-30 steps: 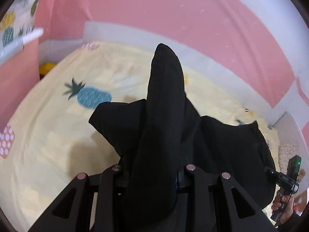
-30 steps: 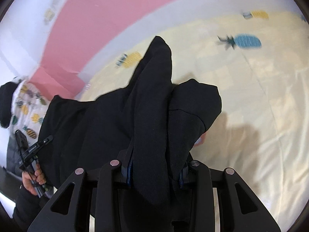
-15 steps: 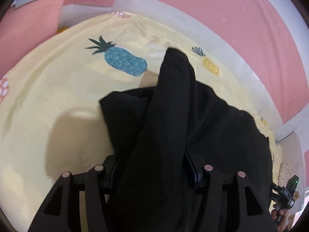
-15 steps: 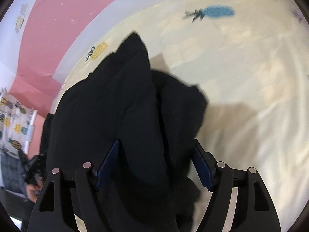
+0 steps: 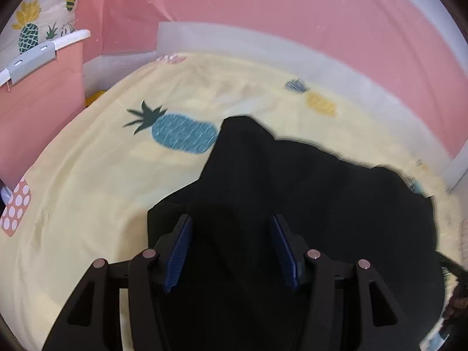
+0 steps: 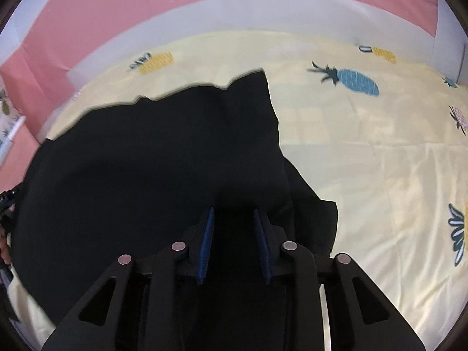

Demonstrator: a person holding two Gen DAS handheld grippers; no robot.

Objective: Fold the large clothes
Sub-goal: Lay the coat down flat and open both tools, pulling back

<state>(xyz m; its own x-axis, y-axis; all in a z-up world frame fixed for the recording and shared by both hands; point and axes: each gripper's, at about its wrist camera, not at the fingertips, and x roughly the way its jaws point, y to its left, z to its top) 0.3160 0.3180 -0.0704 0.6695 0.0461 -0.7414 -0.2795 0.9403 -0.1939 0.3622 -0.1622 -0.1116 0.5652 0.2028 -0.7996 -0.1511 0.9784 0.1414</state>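
Lying on yellow sheet [image 5: 87,204]: black garment [image 5: 321,204];
Left gripper [image 5: 231,248]: fingers spread, garment loose between;
Right gripper [image 6: 234,242]: fingers closing, pads astride garment

Black garment [image 5: 292,204] cut off below.

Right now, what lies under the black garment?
The yellow pineapple-print sheet shows all around the black garment, so it lies on that. Anything directly beneath is covered by the cloth.
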